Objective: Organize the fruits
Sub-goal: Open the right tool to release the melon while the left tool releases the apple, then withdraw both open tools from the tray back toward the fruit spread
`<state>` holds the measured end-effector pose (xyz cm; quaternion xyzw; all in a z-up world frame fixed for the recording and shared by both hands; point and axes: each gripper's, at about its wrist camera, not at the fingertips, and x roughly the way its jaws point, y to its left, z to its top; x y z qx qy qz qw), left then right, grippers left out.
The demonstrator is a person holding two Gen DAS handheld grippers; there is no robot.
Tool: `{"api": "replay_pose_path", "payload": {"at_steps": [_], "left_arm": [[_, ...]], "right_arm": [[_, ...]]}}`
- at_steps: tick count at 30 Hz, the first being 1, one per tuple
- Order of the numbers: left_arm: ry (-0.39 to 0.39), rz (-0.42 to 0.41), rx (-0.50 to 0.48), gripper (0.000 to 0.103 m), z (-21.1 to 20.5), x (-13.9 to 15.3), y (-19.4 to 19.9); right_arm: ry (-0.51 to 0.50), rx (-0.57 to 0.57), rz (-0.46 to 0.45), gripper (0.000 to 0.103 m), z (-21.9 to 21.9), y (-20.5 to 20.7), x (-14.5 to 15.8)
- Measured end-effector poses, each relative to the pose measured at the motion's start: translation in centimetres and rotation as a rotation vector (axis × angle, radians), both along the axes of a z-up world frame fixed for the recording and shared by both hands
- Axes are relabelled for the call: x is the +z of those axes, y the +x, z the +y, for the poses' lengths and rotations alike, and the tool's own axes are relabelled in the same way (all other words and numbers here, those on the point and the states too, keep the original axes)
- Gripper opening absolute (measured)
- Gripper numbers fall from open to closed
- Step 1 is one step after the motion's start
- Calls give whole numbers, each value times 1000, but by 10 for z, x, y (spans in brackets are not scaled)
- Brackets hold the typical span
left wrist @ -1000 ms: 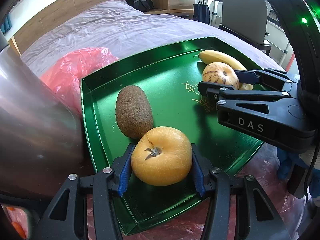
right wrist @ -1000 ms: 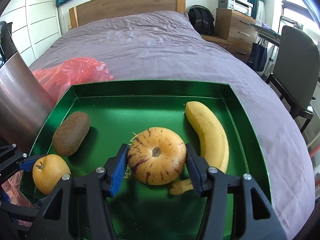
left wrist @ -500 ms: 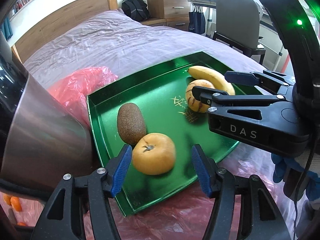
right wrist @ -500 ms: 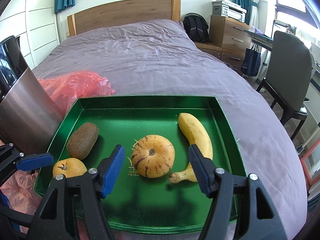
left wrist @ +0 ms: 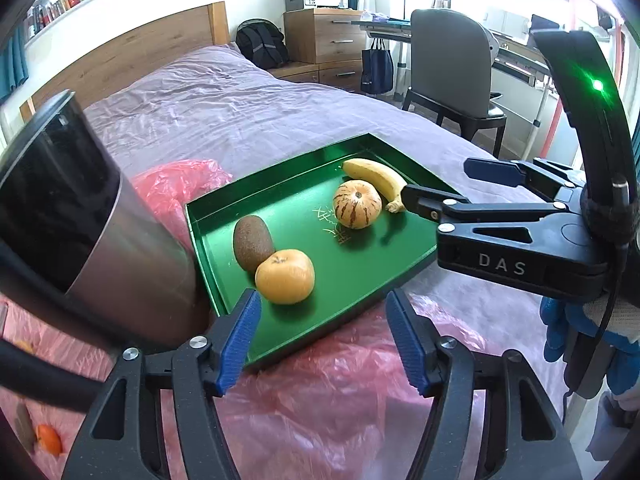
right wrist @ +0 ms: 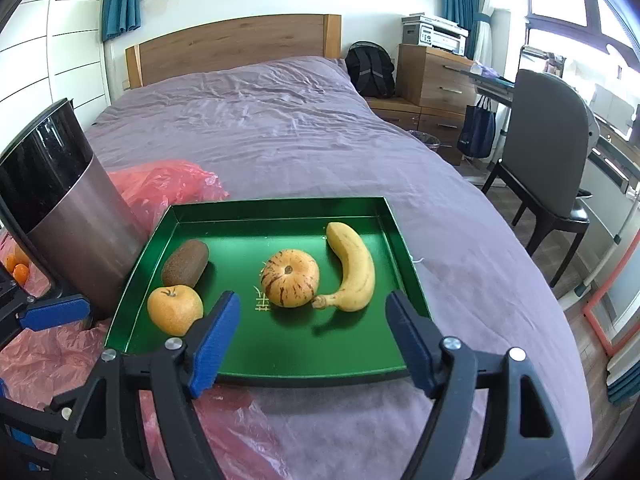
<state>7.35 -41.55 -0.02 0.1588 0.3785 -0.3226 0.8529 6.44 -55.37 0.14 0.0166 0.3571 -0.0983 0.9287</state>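
Note:
A green tray (left wrist: 304, 208) (right wrist: 300, 344) lies on the purple bed. On it rest a brown kiwi (left wrist: 253, 243) (right wrist: 185, 263), a round orange fruit (left wrist: 285, 276) (right wrist: 175, 309), a striped yellow melon (left wrist: 357, 204) (right wrist: 290, 278) and a banana (left wrist: 376, 178) (right wrist: 354, 268). My left gripper (left wrist: 322, 336) hovers over the tray's near edge, short of the orange fruit, its jaws opening with nothing between them. My right gripper (right wrist: 314, 332) (left wrist: 440, 182) hangs back from the melon, its jaws opening wide and empty.
A tall metal bin (left wrist: 120, 248) (right wrist: 76, 216) stands against the tray's left side. Red plastic (left wrist: 180, 184) (right wrist: 160, 184) lies behind it and under the tray's front. Small oranges (right wrist: 18, 266) lie at far left. A chair (right wrist: 548, 168) stands right of the bed.
The left gripper let go of the orange fruit and the right gripper let go of the striped melon. Both opened and drew back and up from the tray.

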Motion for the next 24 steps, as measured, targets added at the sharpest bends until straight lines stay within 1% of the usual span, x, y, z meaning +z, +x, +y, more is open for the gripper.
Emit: {"api": "replay_pose_path", "payload": {"at_steps": [2,3,5,7,10,15,24], "left_arm": [[1,10,0,72,6,4,-7],[6,13,0,79,8,6,-11],[17,1,-5,81,13,10,-19],[30,-18,-7,89,19,14,-27],[24,-32,-1,93,31,21,-39],[35,-68,19,97,54,32,-55],[40,-93,49,97,96,45,-75]], "right_arm": [[6,-9,-6,103,2,-11,4],[8,-11,-8,103,4,-17,6],[9,-12,-10,103,8,-27,10],[8,-11,-10,103,12,-36,12],[13,-8,-11,103,20,-50,16],[25,-8,-21,103,32,-75,23],[30,28,-37,103,67,-110,33]]}}
